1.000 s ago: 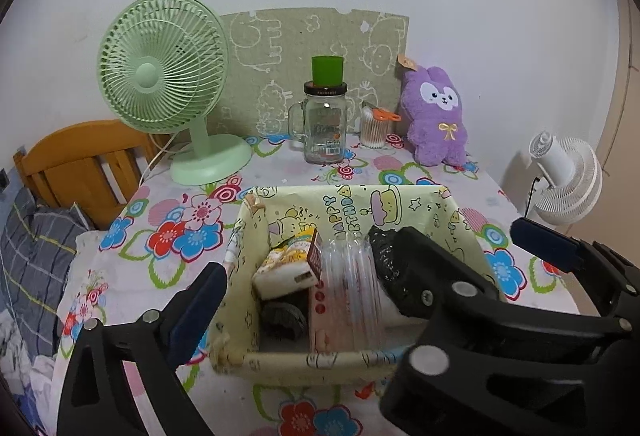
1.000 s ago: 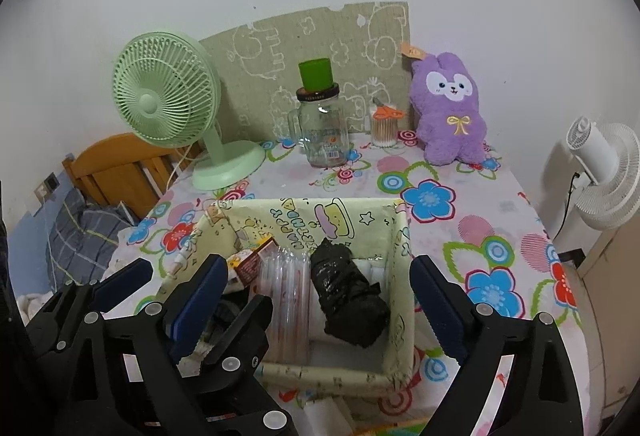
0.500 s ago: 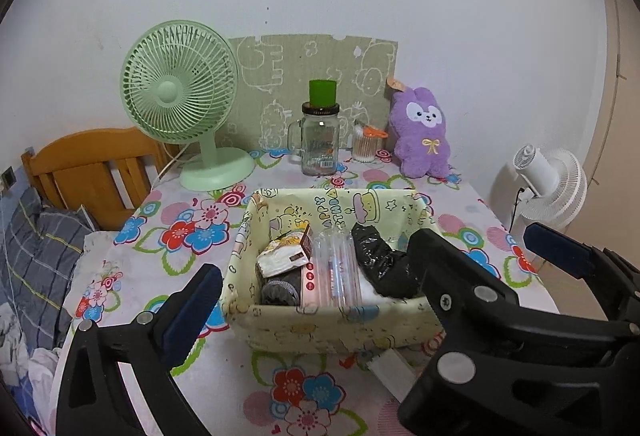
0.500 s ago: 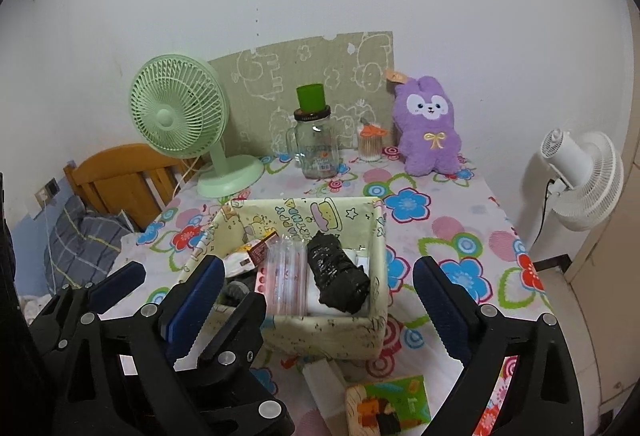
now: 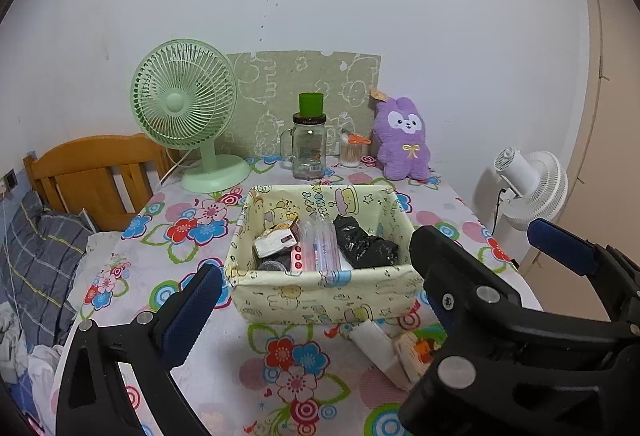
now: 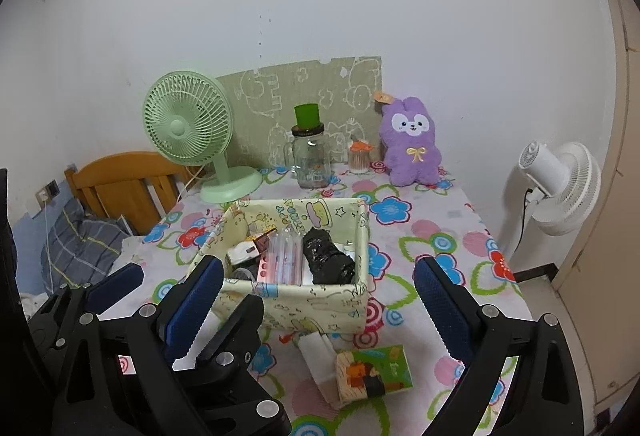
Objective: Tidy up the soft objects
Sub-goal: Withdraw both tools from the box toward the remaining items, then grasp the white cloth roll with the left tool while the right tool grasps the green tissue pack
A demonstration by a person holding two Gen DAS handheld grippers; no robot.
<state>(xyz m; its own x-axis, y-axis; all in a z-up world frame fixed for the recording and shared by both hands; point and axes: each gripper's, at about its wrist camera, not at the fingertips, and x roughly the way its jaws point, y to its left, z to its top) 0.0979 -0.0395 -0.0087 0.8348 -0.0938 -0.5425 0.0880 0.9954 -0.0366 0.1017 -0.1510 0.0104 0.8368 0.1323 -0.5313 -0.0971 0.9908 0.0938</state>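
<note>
A yellow cartoon-print fabric basket [image 5: 320, 296] [image 6: 320, 300] stands mid-table, holding a black crumpled bag [image 5: 362, 242] [image 6: 326, 260], a clear pink pack [image 5: 318, 244] and a small snack packet [image 5: 276, 238]. A purple plush bunny [image 5: 402, 144] [image 6: 412, 146] sits upright at the table's back right. A white tissue pack [image 6: 318, 350] and a green-yellow tissue pack [image 6: 374, 372] lie in front of the basket. My left gripper [image 5: 376, 276] is open and empty, held back from the basket's near side. My right gripper [image 6: 320, 300] is open and empty, also short of the basket.
A green desk fan [image 5: 184, 108], a glass mug jar with green cup on top [image 5: 310, 148] and a cotton swab jar [image 5: 350, 152] stand along the back wall. A white standing fan [image 6: 556, 188] is off the table's right edge. A wooden chair [image 5: 96, 172] is at left.
Both grippers have pulled back and up from the basket. The basket now looks smaller and the tissue packs in front of it have come into view.
</note>
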